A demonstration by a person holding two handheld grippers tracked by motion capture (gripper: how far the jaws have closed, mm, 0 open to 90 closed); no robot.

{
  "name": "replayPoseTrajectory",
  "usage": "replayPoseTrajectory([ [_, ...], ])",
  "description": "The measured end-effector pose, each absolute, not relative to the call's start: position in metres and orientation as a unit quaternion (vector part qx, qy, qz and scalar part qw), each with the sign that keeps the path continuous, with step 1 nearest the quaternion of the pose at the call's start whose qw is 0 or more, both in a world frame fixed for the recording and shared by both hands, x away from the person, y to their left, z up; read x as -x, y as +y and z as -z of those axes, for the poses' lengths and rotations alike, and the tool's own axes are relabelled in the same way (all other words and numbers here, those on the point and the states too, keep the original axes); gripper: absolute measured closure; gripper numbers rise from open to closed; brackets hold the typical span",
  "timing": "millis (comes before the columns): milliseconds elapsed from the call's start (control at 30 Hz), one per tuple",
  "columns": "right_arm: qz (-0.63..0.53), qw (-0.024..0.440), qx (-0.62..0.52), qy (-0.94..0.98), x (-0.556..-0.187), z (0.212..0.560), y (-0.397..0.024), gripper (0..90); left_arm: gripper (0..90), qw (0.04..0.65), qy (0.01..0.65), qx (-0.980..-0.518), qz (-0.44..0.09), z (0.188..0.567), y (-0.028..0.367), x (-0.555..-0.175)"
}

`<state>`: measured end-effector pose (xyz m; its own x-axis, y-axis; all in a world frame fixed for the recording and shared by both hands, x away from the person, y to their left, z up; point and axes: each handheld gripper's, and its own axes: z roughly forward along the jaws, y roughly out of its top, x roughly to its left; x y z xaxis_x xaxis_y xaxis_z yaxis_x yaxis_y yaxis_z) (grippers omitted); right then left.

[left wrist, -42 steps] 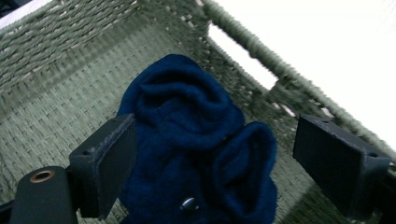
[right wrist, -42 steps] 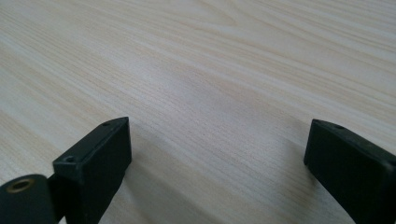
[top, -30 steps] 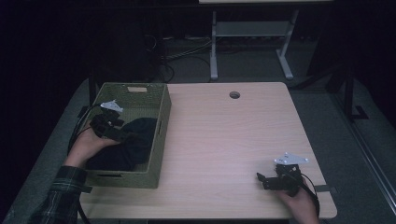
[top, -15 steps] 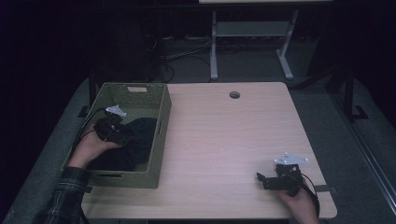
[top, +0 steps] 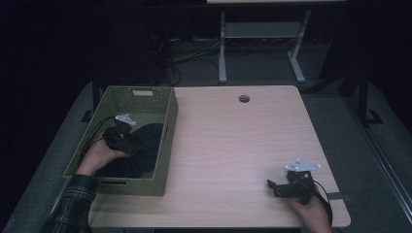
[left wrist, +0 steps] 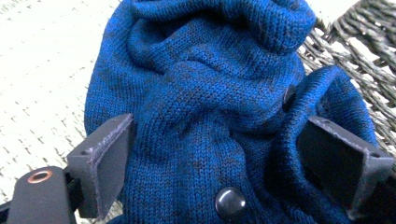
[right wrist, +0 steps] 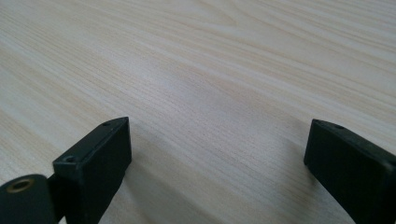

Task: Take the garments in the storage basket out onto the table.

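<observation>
At the left of the table stands a green woven basket, set with its long side running away from the person, and in it lies a dark blue knitted garment, bunched into folds against the basket's near half. The left tool is down inside the basket, held by the person's left hand, whose plaid sleeve comes in from the bottom left corner. In the left gripper view the left tool has its jaws spread wide, one on each side of a thick fold of the blue knitted garment; the knit fills the gap between them but the jaws have not pinched it, and two dark round buttons show on the cloth, with basket weave behind at the upper right. The middle of the table is bare pale wood with a small round hole near its far edge. At the near right corner the right tool rests low over the table in the person's right hand. In the right gripper view the right tool stands wide open with nothing between its jaws but wood grain.
</observation>
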<state>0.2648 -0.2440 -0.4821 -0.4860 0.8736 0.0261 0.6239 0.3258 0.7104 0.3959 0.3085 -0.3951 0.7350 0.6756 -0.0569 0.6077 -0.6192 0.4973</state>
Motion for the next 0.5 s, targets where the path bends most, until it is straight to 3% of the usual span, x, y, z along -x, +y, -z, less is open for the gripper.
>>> replayPoseTrajectory([
  [333, -0.338, 0.185, -0.472, 0.793, -0.2648, 0.4821, -0.244, 7.2, 13.5, 0.23, 0.358, -0.904, -0.046, 0.4012, 0.3029, -0.3961],
  [500, -0.338, 0.185, -0.472, 0.793, -0.2648, 0.4821, -0.244, 7.2, 23.5, 0.226, 0.354, -0.907, -0.027, 0.4027, 0.3031, -0.3965],
])
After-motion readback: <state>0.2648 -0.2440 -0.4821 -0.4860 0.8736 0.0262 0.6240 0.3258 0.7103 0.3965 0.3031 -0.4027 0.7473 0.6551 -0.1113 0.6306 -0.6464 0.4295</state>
